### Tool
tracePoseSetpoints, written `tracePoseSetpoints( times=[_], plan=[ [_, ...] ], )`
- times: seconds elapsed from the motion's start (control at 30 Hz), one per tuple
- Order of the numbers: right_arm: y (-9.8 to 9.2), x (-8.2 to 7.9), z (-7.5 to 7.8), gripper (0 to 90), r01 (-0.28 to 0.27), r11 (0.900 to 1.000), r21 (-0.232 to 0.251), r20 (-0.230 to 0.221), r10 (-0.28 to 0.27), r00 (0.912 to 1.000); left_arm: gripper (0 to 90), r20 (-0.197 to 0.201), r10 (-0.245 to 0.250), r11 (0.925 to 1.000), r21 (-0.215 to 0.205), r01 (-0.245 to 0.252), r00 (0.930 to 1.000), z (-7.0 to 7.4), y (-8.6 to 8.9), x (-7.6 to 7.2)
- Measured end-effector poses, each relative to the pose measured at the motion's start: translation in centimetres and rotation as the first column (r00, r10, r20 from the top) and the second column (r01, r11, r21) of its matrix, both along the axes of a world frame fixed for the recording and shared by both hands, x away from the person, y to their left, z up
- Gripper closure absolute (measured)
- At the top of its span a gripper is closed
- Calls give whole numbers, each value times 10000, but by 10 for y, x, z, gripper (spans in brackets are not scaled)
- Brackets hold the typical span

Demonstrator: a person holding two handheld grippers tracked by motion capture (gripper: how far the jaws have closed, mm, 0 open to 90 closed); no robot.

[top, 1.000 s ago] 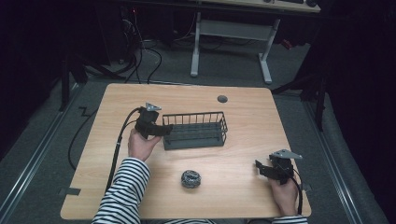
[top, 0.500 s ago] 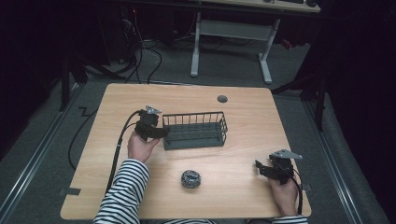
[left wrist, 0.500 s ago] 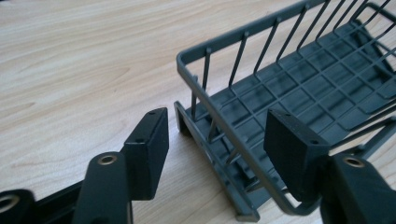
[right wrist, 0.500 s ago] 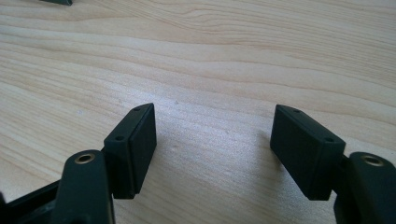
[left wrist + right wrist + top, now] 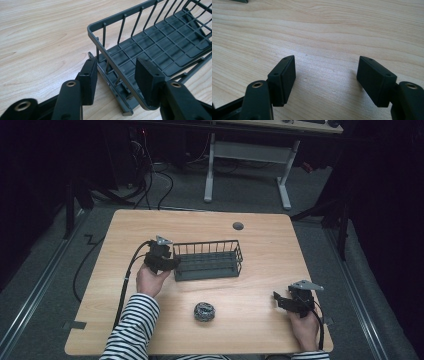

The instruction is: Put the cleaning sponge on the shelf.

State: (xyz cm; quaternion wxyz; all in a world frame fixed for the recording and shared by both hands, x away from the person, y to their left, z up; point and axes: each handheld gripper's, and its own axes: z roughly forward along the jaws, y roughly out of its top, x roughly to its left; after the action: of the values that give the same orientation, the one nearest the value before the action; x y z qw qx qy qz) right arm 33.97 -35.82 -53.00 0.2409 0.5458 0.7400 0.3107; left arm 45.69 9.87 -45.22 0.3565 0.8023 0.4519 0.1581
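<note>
Wire basket [image 5: 207, 261] sits on the worktop [image 5: 260, 245], its end wall between the just-closing left claw [image 5: 117, 77], while the right claw [image 5: 327, 80] rests spread.

So I've got this dark grey wire basket [image 5: 207, 262] sitting upright on the wooden table, a bit left of the middle. It's long and low, with an open grid floor, thin vertical bars and a rounded rim, and one short end [image 5: 117, 82] sits between my left jaws.

Left gripper [image 5: 116, 75] jaws just closing; right gripper [image 5: 325, 80] spread.
</note>
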Motion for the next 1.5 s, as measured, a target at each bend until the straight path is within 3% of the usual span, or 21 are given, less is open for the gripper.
tracePoseSetpoints(
  times=[0.63, 1.4, 1.5],
  plan=[
    [0, 0, 0, 319, -1, 10000, -1, 3, 1, 10000, 558, 26, 183, 9992, -346, -182, 9998, -2, 23, -31],
    [0, 0, 0, 319, -4, 10000, 8, 0, 4, 10000, 557, 74, 354, 9975, -612, -349, 9993, -4, 38, -62],
    [0, 0, 0, 319, -5, 10000, 5, 2, 5, 10000, 495, 68, 381, 9970, -671, -375, 9993, -4, 39, -62]
  ],
)
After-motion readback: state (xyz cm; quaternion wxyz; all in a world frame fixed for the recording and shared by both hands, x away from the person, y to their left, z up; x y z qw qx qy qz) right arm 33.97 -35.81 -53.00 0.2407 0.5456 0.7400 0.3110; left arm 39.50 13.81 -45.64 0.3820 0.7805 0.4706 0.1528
